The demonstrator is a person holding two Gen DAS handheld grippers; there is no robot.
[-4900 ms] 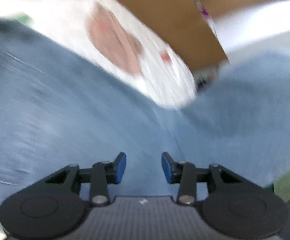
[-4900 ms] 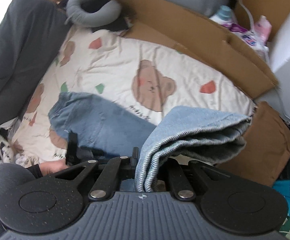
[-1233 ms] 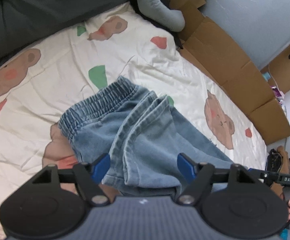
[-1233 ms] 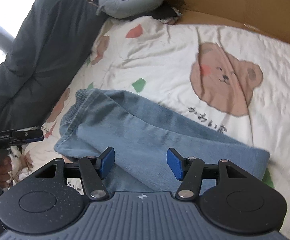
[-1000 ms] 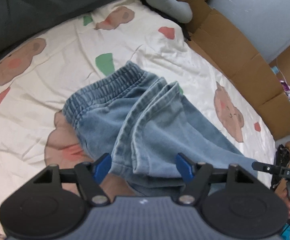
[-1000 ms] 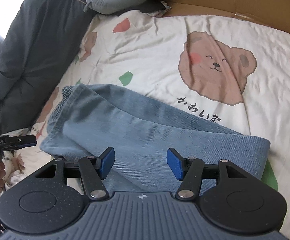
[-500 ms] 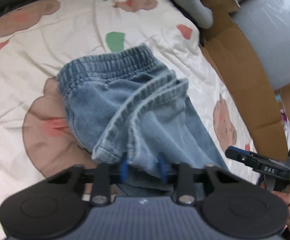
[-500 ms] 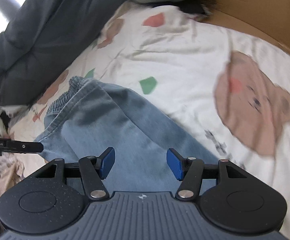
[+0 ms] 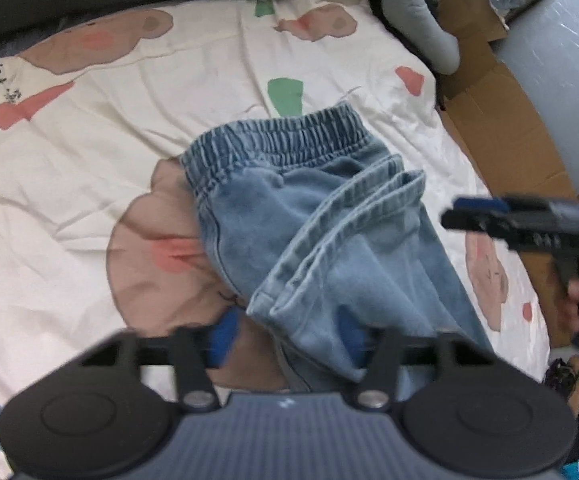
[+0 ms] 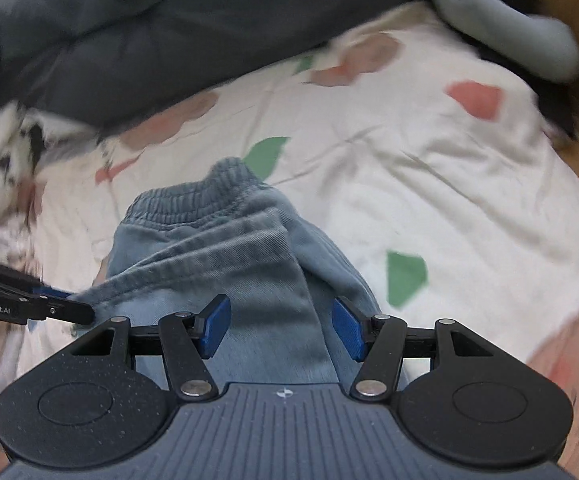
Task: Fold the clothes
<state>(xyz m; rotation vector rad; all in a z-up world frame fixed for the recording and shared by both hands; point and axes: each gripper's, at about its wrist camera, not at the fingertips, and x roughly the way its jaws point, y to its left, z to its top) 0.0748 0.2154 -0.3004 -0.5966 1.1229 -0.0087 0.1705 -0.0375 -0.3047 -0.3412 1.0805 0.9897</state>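
On the bear-print bedsheet [image 9: 89,152] lie the small denim trousers [image 9: 329,240], folded over once so the leg hems rest across the seat, just below the elastic waistband [image 9: 277,136]. My left tongs [image 9: 285,334] are opening at this moment, with the near corner of the doubled hems between the pads but no longer pinched. My right tongs [image 10: 279,326] hang spread wide above the folded legs, gripping nothing; the cloth merely shows between the blue pads.

I judge these trousers light and limp, though denim has more body than jersey: it should keep a crease fairly well, yet the stacked layers can slide on each other if I drag only the top one. The hems and the gathered waistband are the thickest, firmest places, so they give the surest bite. For the next fold I would pinch through all layers at the two corners of one end, one corner per tongs, lift just clear of the sheet and lay it over. A grip in the middle of the cloth would bunch it.

A grey neck pillow [image 9: 421,20] and a dark quilt [image 10: 169,32] lie at the head of the bed, well apart from the work.
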